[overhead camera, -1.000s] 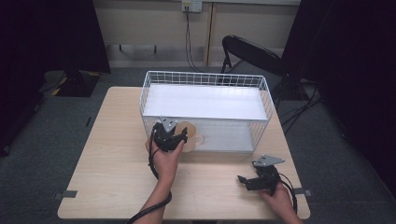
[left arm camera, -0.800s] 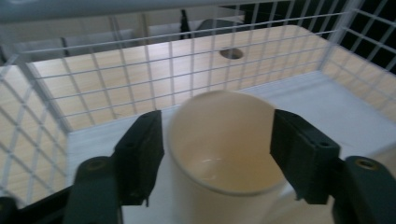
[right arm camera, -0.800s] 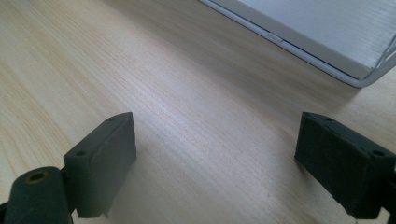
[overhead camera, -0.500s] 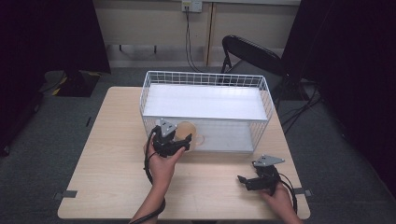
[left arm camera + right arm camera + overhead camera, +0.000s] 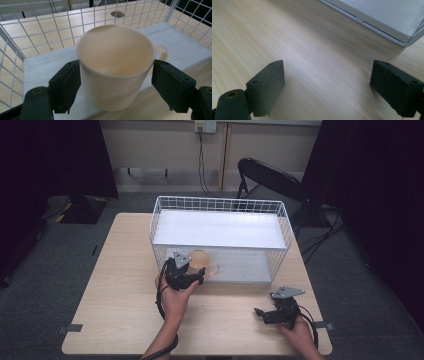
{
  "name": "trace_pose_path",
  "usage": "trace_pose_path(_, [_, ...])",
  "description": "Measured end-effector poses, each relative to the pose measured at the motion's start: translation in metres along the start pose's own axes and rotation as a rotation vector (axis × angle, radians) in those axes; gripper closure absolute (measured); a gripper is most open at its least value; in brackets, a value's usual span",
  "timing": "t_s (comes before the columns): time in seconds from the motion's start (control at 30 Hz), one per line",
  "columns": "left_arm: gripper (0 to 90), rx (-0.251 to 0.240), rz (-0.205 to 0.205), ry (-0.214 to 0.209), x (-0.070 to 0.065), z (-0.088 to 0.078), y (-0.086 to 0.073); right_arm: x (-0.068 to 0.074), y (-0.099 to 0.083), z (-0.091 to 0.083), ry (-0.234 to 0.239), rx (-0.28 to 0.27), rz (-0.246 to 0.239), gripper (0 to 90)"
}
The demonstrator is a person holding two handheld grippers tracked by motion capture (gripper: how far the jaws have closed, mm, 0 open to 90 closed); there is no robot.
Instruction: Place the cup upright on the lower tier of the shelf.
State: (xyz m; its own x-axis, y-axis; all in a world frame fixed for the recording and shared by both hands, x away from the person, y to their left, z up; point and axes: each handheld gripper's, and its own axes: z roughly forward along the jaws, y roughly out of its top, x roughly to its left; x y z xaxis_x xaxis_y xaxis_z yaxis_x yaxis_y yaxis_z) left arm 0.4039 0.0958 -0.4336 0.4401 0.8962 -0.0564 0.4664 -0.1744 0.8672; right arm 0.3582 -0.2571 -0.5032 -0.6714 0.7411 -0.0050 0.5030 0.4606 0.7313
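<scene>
Cream mug [image 5: 115, 67] stood upright on the rack's [image 5: 220, 227] lower shelf, at twelve o'clock from the left gripper [image 5: 115, 85], whose jaws had just been opening and flanked it loosely. Right gripper [image 5: 328, 87] idled wide at four o'clock on the bench [image 5: 115, 295].

This looks like a lab or test room set up for recording. A plain wooden table [image 5: 125, 310] stands on grey carpet [image 5: 50, 285], with tape marks at its near corners. At twelve o'clock a bare wall carries a socket [image 5: 205, 126] with cables [image 5: 202, 165] hanging down. Black curtains [image 5: 50, 160] close off ten and two o'clock. A folding chair [image 5: 267, 175] stands at one o'clock behind a white wire rack [image 5: 220, 227].
</scene>
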Motion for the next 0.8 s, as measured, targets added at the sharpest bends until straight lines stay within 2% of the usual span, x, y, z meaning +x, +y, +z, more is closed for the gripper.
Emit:
trace_pose_path(0.17, [35.4, 0.013, -0.010, 0.002, 0.0021, 0.0028, -0.0025, -0.0001, 0.0000, 0.0000, 0.000, -0.001, -0.001, 11.8])
trace_pose_path(0.27, [36.2, 0.021, -0.008, 0.004, 0.0030, 0.0041, -0.0037, 0.0000, 0.0000, 0.0000, 0.000, 0.000, 0.000, 11.8])
trace_pose_path(0.4, [41.8, 0.019, -0.010, 0.009, 0.0034, 0.0065, -0.0049, 0.0000, 0.0000, 0.0001, -0.001, -0.001, 0.000, 11.8])
trace_pose_path(0.5, [47.0, 0.017, 0.001, 0.017, 0.0034, 0.0070, -0.0041, -0.0001, 0.0000, 0.0000, 0.000, -0.001, -0.001, 11.8])
trace_pose_path(0.57, [53.8, 0.022, 0.035, 0.027, 0.0032, 0.0073, -0.0033, -0.0001, 0.0000, 0.0000, 0.000, -0.001, -0.001, 11.8])
trace_pose_path(0.6, [55.3, 0.022, 0.035, 0.027, 0.0032, 0.0073, -0.0033, 0.0000, 0.0000, 0.0000, 0.000, 0.000, 0.000, 11.8])
trace_pose_path(0.8, [58.4, 0.024, 0.040, 0.031, 0.0039, 0.0097, -0.0024, -0.0001, 0.0000, 0.0000, 0.000, 0.000, -0.001, 11.8])
